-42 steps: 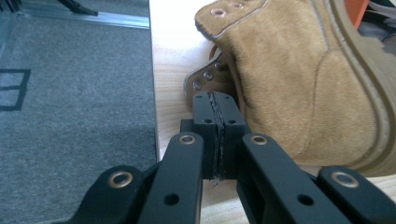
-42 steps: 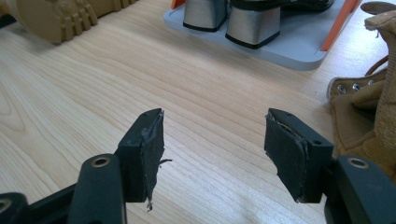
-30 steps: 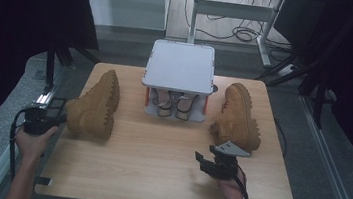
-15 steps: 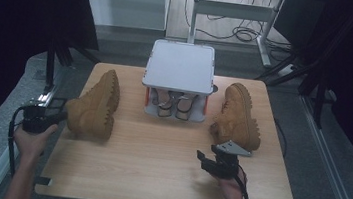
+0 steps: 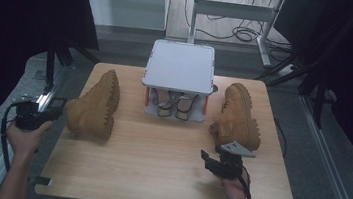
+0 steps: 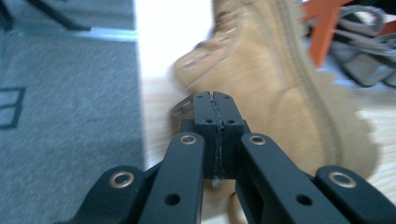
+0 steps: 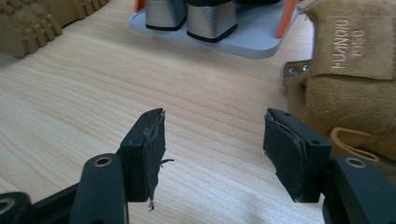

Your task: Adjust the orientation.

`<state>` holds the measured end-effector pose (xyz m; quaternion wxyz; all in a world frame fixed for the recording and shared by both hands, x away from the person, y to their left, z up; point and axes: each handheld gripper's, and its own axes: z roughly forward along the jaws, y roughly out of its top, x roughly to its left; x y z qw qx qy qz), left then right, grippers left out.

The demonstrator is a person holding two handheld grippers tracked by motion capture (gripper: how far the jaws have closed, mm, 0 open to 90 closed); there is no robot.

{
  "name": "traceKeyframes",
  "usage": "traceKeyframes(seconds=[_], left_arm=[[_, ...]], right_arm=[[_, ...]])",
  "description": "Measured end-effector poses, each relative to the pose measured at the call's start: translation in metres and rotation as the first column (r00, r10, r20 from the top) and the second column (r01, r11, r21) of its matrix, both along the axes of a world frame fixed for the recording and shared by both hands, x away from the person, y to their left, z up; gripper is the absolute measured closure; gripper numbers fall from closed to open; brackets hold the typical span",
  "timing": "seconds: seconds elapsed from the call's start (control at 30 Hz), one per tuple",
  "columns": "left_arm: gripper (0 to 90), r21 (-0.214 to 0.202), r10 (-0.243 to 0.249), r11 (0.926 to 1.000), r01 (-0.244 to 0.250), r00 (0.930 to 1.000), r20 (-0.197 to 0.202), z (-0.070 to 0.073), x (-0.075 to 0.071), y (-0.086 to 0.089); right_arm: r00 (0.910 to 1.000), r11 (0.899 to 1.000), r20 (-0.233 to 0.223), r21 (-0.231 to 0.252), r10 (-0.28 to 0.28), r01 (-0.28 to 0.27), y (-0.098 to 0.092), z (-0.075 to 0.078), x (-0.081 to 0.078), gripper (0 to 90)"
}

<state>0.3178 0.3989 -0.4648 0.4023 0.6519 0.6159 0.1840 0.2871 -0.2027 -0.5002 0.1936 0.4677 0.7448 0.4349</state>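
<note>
Lying beside shut left tool (image 6: 215, 109): tan boot (image 6: 280, 84)

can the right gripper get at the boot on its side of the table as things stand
Probably yes. The right gripper sits on bare table just short of the right boot, jaws open and empty. In the right gripper view the boot's collar lies just beyond the right-hand jaw, nothing between; it would need to swing slightly that way.

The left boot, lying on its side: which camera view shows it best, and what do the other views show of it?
The high view: the whole left boot lies on its side on the table, sole facing the rack. The left gripper view shows it close, blurred and cropped behind the shut left gripper. The right gripper view catches a corner of its sole.
</note>
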Motion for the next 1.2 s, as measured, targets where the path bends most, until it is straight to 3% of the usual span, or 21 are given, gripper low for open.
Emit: traceKeyframes(seconds=[0.17,0.33,0.37,0.47,0.7,0.87,1.2], left_arm=[[89.5,-0.012,-0.015,0.9998,0.014,0.9988,-0.047,-0.023,0.006,0.004],[89.7,-0.02,-0.032,0.9993,0.03,0.9967,-0.074,-0.032,0.02,-0.006],[89.7,-0.011,-0.028,0.9996,0.028,0.9969,-0.073,-0.031,0.021,-0.007],[89.8,-0.032,-0.04,0.9987,0.039,0.9979,-0.051,-0.024,0.019,-0.011],[89.7,-0.019,-0.07,0.9974,0.07,0.9974,-0.014,-0.007,0.02,-0.026],[89.6,-0.036,-0.092,0.995,0.093,0.9957,0.008,0.001,0.021,-0.034],[87.9,-0.071,-0.172,0.9819,0.176,0.9836,0.054,0.019,0.029,-0.059]], right_arm=[[1.0,1.0,0.005,-0.003,0.003,-0.003,0.001,0.001,0.0,39.4],[0.9999,1.0,0.002,-0.019,0.016,-0.016,0.005,-0.001,0.0,39.4],[0.9998,0.999,0.002,-0.024,0.022,-0.022,0.006,-0.001,0.0,39.4],[0.9995,0.999,0.002,-0.042,0.033,-0.033,0.007,-0.002,0.0,39.5],[0.9995,0.999,0.005,-0.036,0.03,-0.03,0.007,-0.001,-0.001,39.5],[0.9998,0.999,0.008,-0.028,0.019,-0.018,0.004,0.0,-0.001,39.5],[0.9999,1.0,0.006,-0.026,0.009,-0.009,0.0,0.0,-0.002,39.5]])
